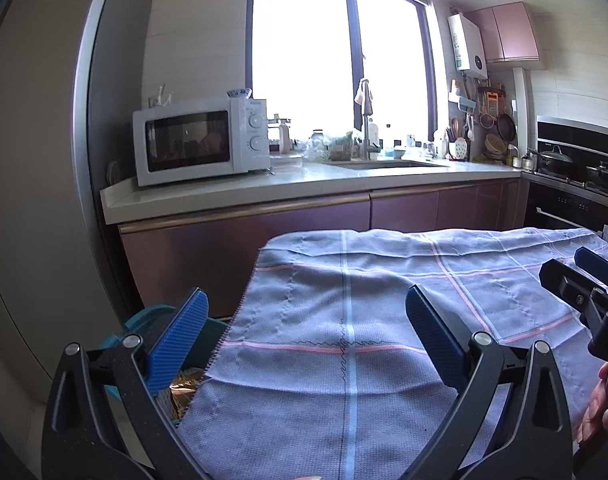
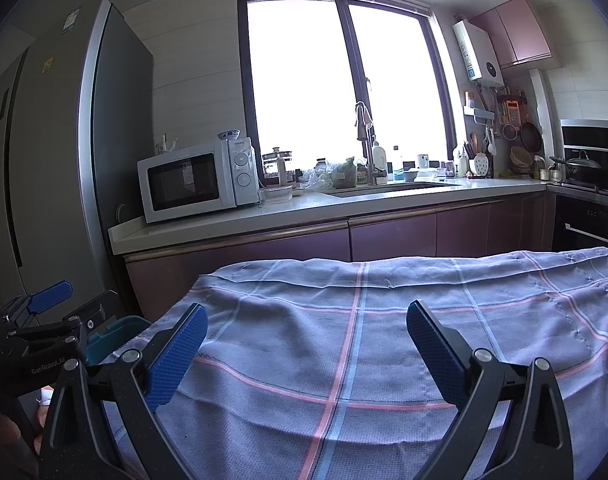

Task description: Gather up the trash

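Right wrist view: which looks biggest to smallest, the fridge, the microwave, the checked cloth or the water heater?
1. Checked cloth, though nearness inflates it.
2. Fridge.
3. Microwave.
4. Water heater.

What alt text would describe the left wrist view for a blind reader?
The open left gripper hangs over a checked cloth on a table, holding nothing. A teal bin sits at the table's left edge; a kitchen counter with a microwave lies beyond.

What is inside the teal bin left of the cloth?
The teal bin shows something crumpled and golden-brown, seemingly inside. The rest is hidden by the checked cloth and the left tool.
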Demonstrator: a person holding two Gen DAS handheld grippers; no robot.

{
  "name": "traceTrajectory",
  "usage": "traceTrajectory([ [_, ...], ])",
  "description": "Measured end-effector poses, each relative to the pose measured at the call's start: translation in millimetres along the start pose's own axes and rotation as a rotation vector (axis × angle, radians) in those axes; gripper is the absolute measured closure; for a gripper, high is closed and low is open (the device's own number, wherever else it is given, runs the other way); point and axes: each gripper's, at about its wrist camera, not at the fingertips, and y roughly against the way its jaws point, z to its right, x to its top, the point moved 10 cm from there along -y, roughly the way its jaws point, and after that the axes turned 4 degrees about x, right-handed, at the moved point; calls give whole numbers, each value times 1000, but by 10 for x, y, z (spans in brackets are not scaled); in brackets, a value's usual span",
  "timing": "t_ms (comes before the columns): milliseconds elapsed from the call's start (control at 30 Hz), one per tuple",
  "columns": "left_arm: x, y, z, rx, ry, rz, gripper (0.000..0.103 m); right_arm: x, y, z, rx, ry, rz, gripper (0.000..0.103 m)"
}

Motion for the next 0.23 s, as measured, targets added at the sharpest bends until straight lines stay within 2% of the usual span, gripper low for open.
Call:
traceTrajectory([
  [67, -29, -141, 60, -33, 15, -57, 6, -6, -16, 127, -16, -8, -22, 7],
  [133, -91, -357, 152, -71, 18, -153, 6, -28, -48, 297, -50, -3, -63, 7],
  [233, -199, -725, 290, -92, 21, -288, 6, -119, -152, 670, -109, -14, -176, 7],
])
